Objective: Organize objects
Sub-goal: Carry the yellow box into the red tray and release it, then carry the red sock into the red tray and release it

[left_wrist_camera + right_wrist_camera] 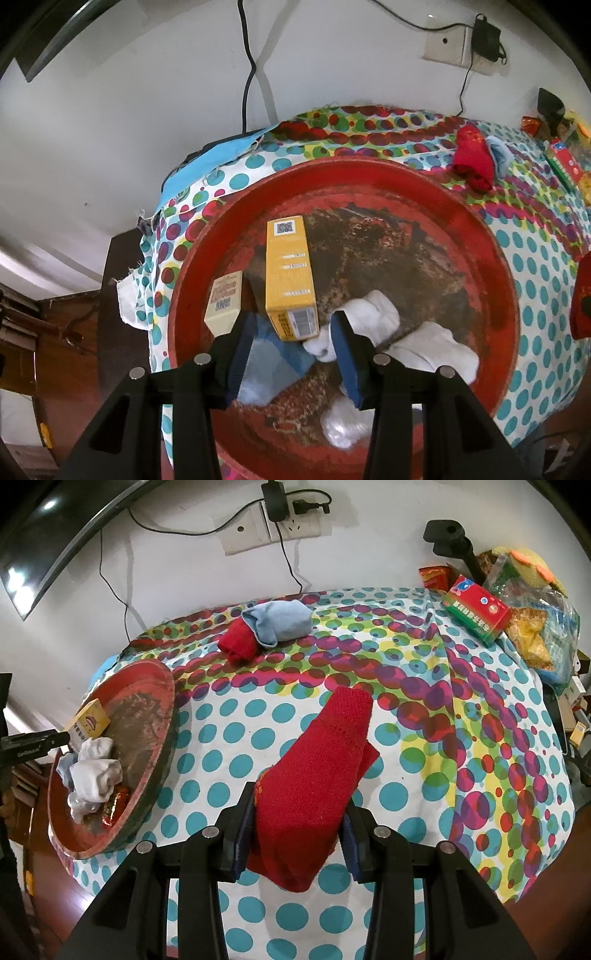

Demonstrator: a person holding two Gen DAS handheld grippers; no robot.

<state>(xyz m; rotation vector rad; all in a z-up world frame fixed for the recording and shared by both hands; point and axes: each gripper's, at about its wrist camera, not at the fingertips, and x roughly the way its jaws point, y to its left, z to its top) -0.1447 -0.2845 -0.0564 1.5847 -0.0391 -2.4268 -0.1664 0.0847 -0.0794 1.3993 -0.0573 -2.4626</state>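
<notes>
Red knitted sock (317, 775) is clamped between the pads of the right gripper (299, 834) above the dotted tablecloth (406, 794). Left gripper (291, 350) hangs over the red tray (480, 236) with jaws apart, gripping nothing; below it lie a yellow box (290, 273), a beige box (225, 299) and white socks (376, 317)

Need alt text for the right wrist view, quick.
The right gripper grips a red sock over a polka-dot tablecloth. At left, a red tray holds white socks and a yellow box.
</notes>
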